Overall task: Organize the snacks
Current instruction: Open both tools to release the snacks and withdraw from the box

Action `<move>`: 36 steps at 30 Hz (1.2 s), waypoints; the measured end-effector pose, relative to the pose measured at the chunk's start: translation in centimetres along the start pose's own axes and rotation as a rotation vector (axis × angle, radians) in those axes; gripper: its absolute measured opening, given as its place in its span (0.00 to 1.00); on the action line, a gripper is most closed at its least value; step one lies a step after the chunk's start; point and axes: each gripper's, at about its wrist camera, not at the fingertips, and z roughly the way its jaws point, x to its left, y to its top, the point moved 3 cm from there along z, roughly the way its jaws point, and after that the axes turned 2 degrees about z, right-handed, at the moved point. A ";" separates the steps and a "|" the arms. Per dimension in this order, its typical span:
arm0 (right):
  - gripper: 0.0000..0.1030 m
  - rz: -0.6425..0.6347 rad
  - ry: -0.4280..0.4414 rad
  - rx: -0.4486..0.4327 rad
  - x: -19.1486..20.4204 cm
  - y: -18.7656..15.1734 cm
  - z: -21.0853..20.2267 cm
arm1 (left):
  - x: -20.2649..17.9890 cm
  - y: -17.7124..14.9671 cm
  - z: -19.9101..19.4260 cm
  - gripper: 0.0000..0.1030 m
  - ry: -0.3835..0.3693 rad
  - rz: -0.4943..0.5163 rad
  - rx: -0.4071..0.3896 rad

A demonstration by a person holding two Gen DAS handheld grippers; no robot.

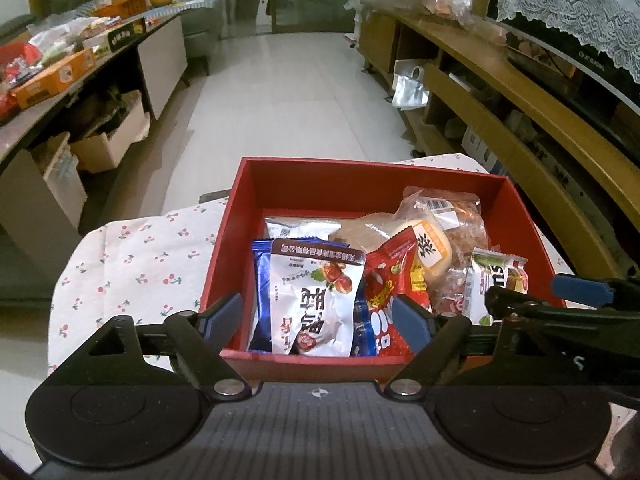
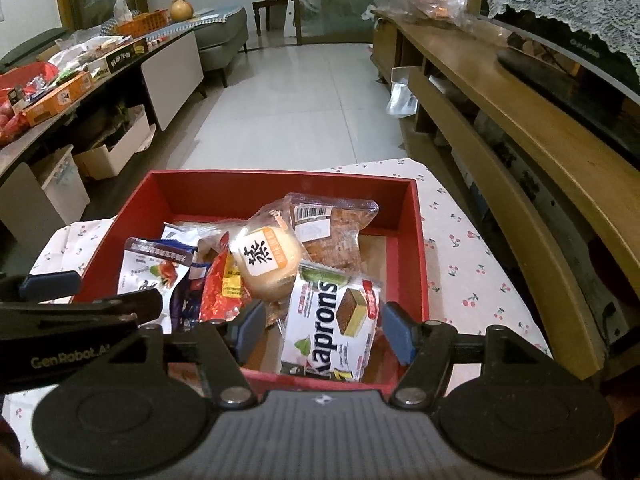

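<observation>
Both grippers hover at the near rim of the red box [image 1: 360,184], which sits on the desk [image 1: 132,260] with its cherry-print cloth. The left gripper [image 1: 318,320] is spread wide, nothing between its blue pads, and right ahead of it a white date-snack packet [image 1: 316,300] leans upright in the near left of the box against a blue packet [image 1: 262,280]. Just right of that, a red packet [image 1: 390,280]. The right gripper [image 2: 324,326] is spread too, its pads either side of the white Kaprons wafer pack [image 2: 332,328] in the near right corner (touching or not, I cannot tell). Behind the wafer lies a round bun [image 2: 270,260] with an orange label, and further back a brown pastry in clear wrap [image 2: 332,226]. All snacks sit inside the box.
</observation>
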 end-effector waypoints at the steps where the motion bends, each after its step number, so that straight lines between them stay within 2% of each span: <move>1: 0.69 0.004 0.002 -0.001 -0.1 -0.2 -0.3 | 0.0 -0.1 -0.1 0.85 0.003 0.001 0.000; 9: 0.71 0.029 0.016 -0.013 -0.4 -1.3 -2.5 | 0.1 -1.5 -1.4 0.88 0.033 0.006 0.002; 20: 0.72 0.041 0.028 -0.013 -0.4 -3.1 -4.2 | 0.2 -3.4 -3.5 1.00 0.088 0.016 -0.026; 26: 0.72 0.044 0.041 -0.019 -0.2 -5.0 -5.8 | 0.3 -4.5 -4.6 1.00 0.106 0.010 -0.035; 36: 0.73 0.064 0.042 -0.023 -0.6 -6.7 -7.6 | 0.1 -6.7 -5.6 1.00 0.143 0.033 -0.005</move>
